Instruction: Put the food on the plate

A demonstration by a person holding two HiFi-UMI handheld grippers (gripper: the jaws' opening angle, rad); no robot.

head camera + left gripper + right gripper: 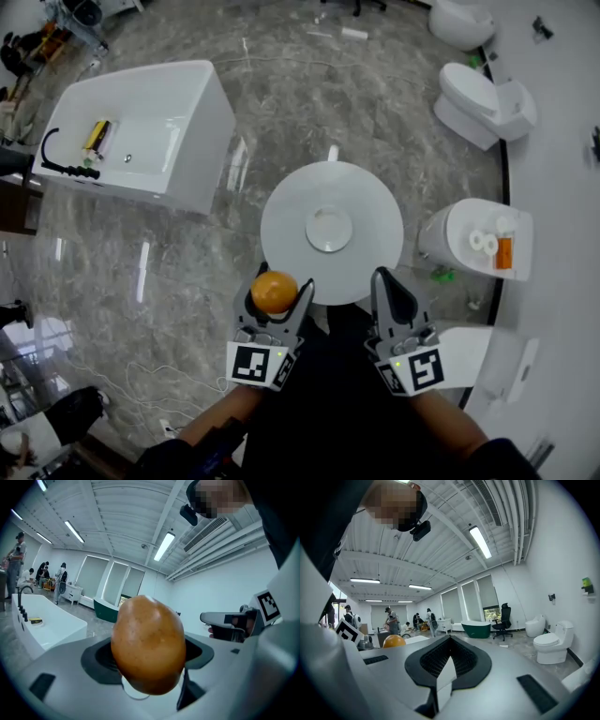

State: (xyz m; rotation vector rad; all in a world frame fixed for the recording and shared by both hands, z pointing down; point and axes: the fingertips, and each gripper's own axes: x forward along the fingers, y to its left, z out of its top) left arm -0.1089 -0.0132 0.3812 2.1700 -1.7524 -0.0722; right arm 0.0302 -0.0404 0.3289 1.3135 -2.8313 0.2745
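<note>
An orange-brown, potato-like food (274, 292) sits between the jaws of my left gripper (278, 287), which is shut on it, just off the near left edge of the round white table (375, 202). In the left gripper view the food (149, 644) fills the middle. A small white plate (329, 229) lies at the table's centre with nothing on it. My right gripper (385, 278) is shut with nothing in it, over the table's near right edge. The jaws meet in the right gripper view (446, 667), where the food (393, 641) shows at the left.
A white bathtub (141, 131) stands at the far left on the marble floor. White toilets stand at the right (478, 98), and a nearer one (473, 239) carries paper rolls and an orange bottle. People stand far off in the room.
</note>
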